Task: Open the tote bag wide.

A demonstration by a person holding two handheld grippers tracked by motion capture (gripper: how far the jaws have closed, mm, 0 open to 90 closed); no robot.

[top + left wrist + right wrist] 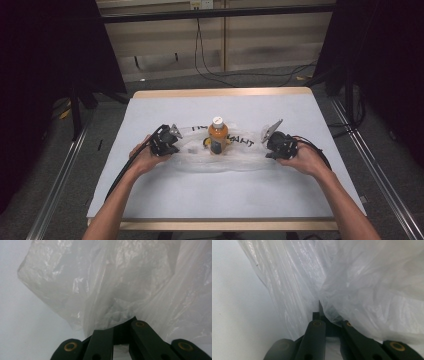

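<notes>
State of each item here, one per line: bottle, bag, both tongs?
Bottle: upright, white cap on, orange contents, standing within the bag.
Plastic bag: clear, crumpled, lying on the table, pinched at both ends.
Left tongs: shut on the bag's left end.
Right tongs: shut on the bag's right end.

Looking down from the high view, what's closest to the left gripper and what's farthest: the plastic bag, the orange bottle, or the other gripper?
1. Plastic bag: pinched in the left gripper.
2. Orange bottle: upright in the middle, on the bag.
3. Right gripper: across the table, at the bag's other end.
</notes>
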